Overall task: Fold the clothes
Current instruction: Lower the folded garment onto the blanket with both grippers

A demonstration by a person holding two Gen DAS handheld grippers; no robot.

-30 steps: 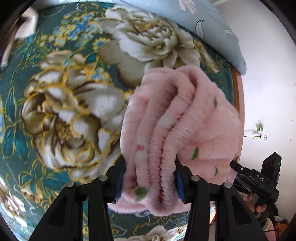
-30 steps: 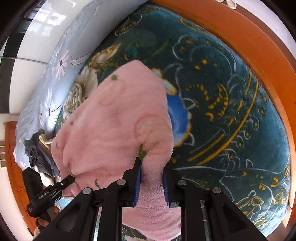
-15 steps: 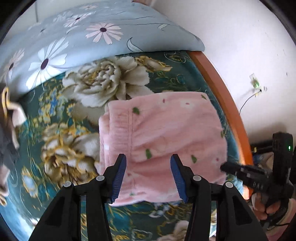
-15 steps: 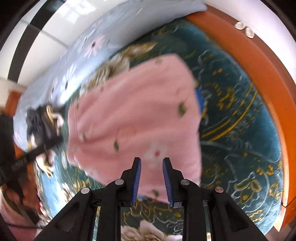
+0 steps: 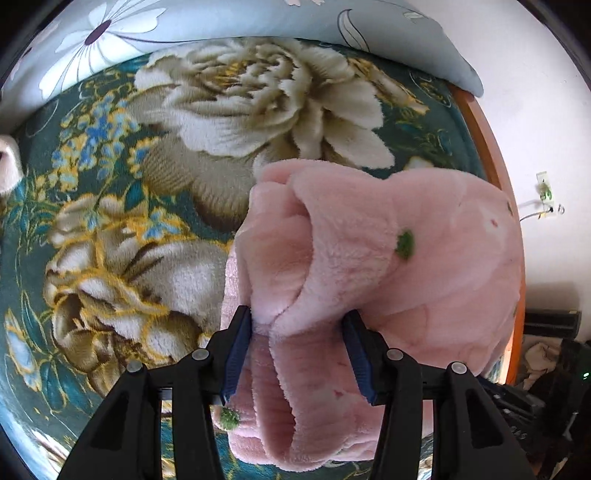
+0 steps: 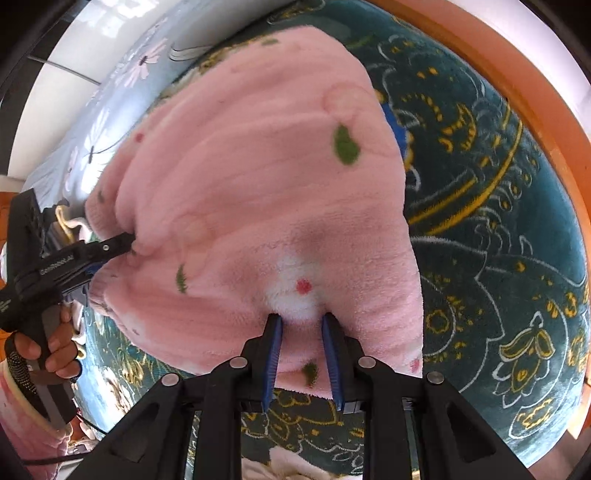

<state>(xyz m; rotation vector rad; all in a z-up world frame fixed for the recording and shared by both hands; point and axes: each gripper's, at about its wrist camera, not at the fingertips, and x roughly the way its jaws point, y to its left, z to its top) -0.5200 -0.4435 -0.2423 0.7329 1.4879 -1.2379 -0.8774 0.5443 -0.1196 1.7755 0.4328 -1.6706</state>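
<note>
- Pink fleece garment (image 5: 388,280), plush and dotted with small green leaf marks, lies bunched on a dark teal floral blanket (image 5: 110,206) with large cream peonies outlined in gold.
- Left gripper (image 5: 297,350), black with blue pads, has its jaws clamped on a thick wad of the garment's folded layers, near a ribbed edge.
- Right gripper (image 6: 301,354), seen in its own view, pinches another edge of the same garment (image 6: 258,177), its jaws close together with fleece pressed between the pads, just below a white flower print with a red centre.
- The right wrist view also shows a hand (image 6: 55,347) holding the left gripper's handle at the garment's far side.
- Pale blue daisy-print pillow (image 5: 184,22) borders the blanket; an orange wooden bed frame (image 6: 517,74) runs along its edge.
</note>
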